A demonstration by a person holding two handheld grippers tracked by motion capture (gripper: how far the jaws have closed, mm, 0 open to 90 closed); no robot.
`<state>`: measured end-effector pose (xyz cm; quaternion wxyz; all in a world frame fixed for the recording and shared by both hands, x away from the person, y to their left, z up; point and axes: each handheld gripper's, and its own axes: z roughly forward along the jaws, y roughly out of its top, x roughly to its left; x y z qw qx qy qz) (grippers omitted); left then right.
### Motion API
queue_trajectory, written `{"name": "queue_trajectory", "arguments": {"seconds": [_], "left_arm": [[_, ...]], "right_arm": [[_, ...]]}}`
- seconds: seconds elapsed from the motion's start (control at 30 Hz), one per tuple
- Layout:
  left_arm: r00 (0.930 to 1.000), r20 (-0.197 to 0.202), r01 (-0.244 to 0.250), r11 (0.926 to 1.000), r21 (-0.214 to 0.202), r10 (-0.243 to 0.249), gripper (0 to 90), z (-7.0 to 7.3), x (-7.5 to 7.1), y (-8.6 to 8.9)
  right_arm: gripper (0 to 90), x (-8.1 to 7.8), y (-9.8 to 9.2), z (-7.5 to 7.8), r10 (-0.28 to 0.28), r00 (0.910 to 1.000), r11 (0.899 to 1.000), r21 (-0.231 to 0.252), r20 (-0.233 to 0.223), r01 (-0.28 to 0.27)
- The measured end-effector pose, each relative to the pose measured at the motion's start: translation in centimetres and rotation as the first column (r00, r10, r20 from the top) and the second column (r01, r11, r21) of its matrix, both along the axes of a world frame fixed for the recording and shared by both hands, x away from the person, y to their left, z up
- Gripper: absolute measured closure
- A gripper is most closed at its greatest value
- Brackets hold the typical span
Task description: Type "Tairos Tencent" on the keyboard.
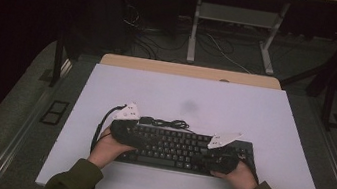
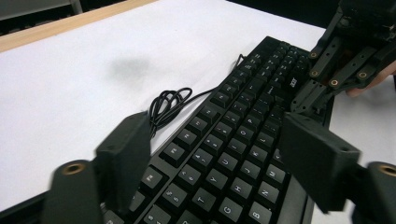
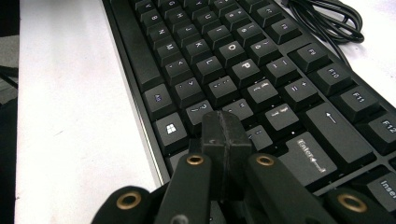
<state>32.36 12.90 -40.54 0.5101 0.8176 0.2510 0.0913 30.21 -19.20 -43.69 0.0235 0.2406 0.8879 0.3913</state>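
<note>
Black against the white table top (image 1: 274,120), a computer keyboard (image 1: 173,148) lies near the person's edge, its long side running left to right. At its left end the left gripper (image 2: 224,163) hovers over the letter keys with its jaws spread wide apart; nothing sits between them but the keys below, and the pads touch no key that I can make out. Just beyond the keyboard's far edge, left of centre, its black cable (image 1: 167,122) lies in a loose coil on the table. At the right end the right gripper (image 3: 226,135) has its jaws pressed tight together with nothing between them, the closed tip poised over the keys just left of Enter (image 3: 312,157); whether it touches a key I cannot tell. Both hands rest at the keyboard's near edge, in green sleeves (image 1: 73,180).
</note>
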Motion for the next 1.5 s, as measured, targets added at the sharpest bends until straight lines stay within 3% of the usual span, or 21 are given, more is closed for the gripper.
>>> {"name": "queue_trajectory", "arguments": {"seconds": [0.17,0.3,0.33,0.37,0.57,0.7,0.77,1.0,1.5], "left_arm": [[0.9998,-0.013,-0.014,0.9997,0.02,0.014,48.0,-0.7,0.1,0.0],[0.9989,-0.046,-0.01,0.9986,0.052,0.012,65.2,-1.3,0.1,0.1],[0.9987,-0.05,-0.009,0.998,0.063,0.012,65.2,-1.3,0.1,0.0],[0.9985,-0.054,-0.006,0.9968,0.08,0.011,72.3,-1.4,0.1,-0.1],[0.9971,-0.075,0.002,0.9934,0.115,0.006,87.3,-1.7,0.2,-0.3],[0.9966,-0.082,0.004,0.9881,0.154,0.009,89.2,-2.0,0.3,-0.5],[0.996,-0.088,-0.005,0.9887,0.15,0.018,89.2,-2.1,0.4,-0.5],[0.9931,-0.117,0.013,0.9806,0.196,0.01,89.2,-2.7,0.8,-0.7],[0.9917,-0.129,0.027,0.9769,0.212,0.001,89.3,-3.0,1.0,-1.0]], "right_arm": [[89.4,0.0,-0.1,-0.1,0.003,1.0,1.0,0.008,0.003,-0.003],[89.3,0.0,-0.1,-0.1,0.004,1.0,1.0,0.009,0.004,-0.004],[89.3,0.0,-0.1,-0.1,0.004,1.0,1.0,0.009,0.004,-0.004],[89.4,0.0,-0.1,-0.1,0.004,1.0,1.0,0.01,0.004,-0.004],[89.4,0.0,-0.2,-0.2,0.004,1.0,1.0,0.017,0.003,-0.004],[89.4,0.0,-0.2,-0.2,0.004,1.0,1.0,0.016,0.004,-0.004],[89.3,0.0,-0.2,-0.2,0.006,1.0,1.0,0.017,0.005,-0.006],[89.3,0.0,-0.2,-0.2,0.005,1.0,1.0,0.016,0.008,-0.005],[89.3,-0.1,-0.2,-0.2,0.002,1.0,1.0,0.016,0.008,-0.002]]}}
